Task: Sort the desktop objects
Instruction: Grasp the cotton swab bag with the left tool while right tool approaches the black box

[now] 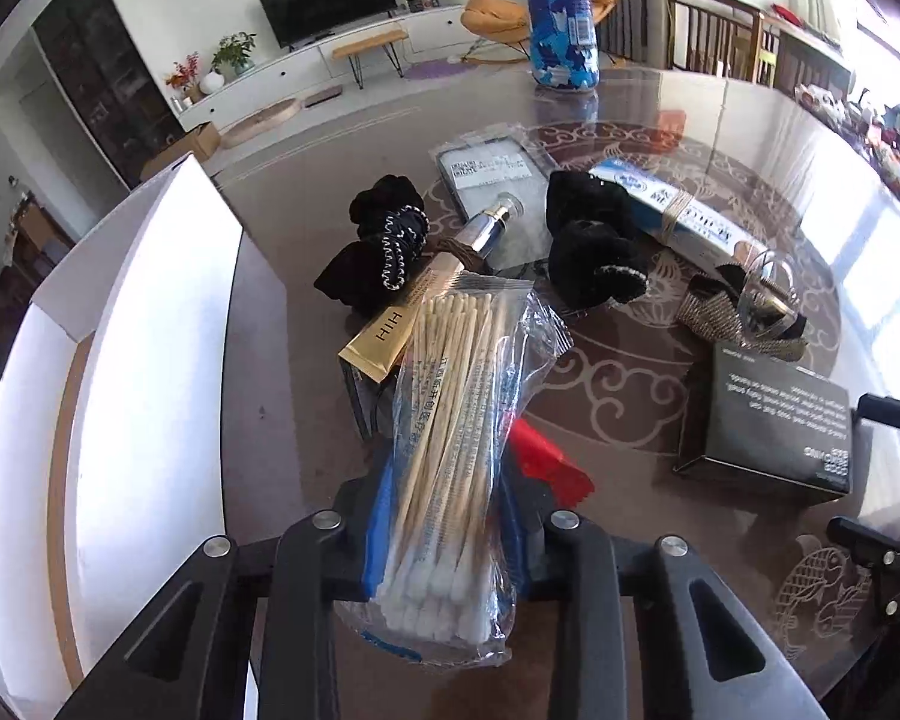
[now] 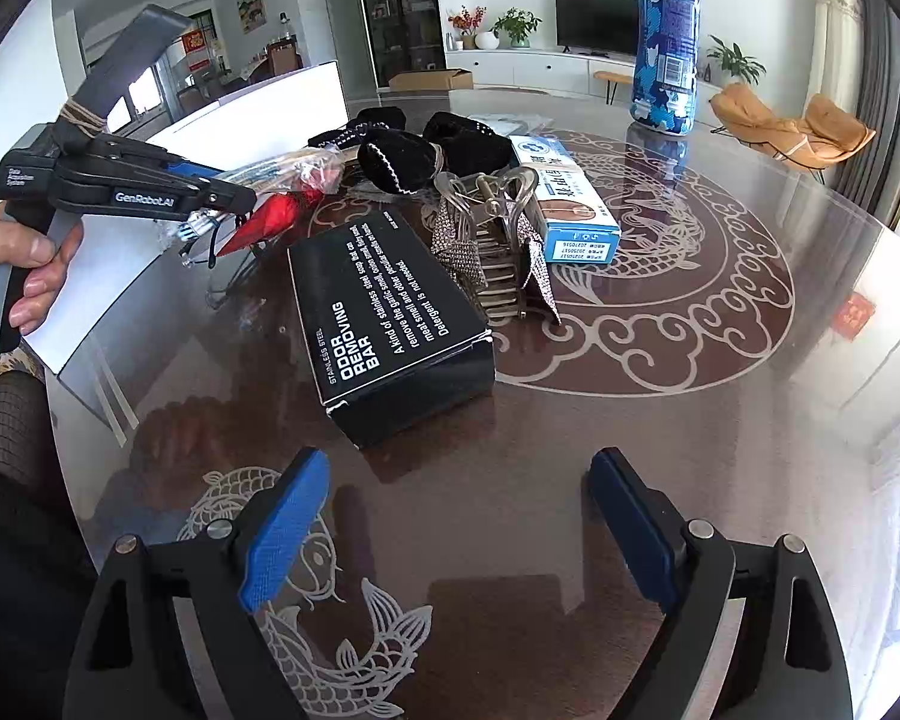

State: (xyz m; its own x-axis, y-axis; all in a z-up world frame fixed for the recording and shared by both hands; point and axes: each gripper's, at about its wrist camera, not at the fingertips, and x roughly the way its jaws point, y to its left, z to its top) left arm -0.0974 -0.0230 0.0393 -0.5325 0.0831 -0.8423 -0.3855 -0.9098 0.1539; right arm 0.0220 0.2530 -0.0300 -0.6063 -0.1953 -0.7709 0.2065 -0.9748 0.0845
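The left gripper (image 1: 444, 516) pinches the cotton swab bag (image 1: 450, 438) at lower centre, lifted clear for sorting toward the white box (image 1: 150, 312) at left, while the right gripper (image 2: 450, 534) hangs spread and empty.

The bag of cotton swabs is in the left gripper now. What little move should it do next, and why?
Probably swing the bag of cotton swabs toward the white box on its left. The left gripper is shut on the bag and holds it off the table, and that box looks like the nearest place to sort it into.
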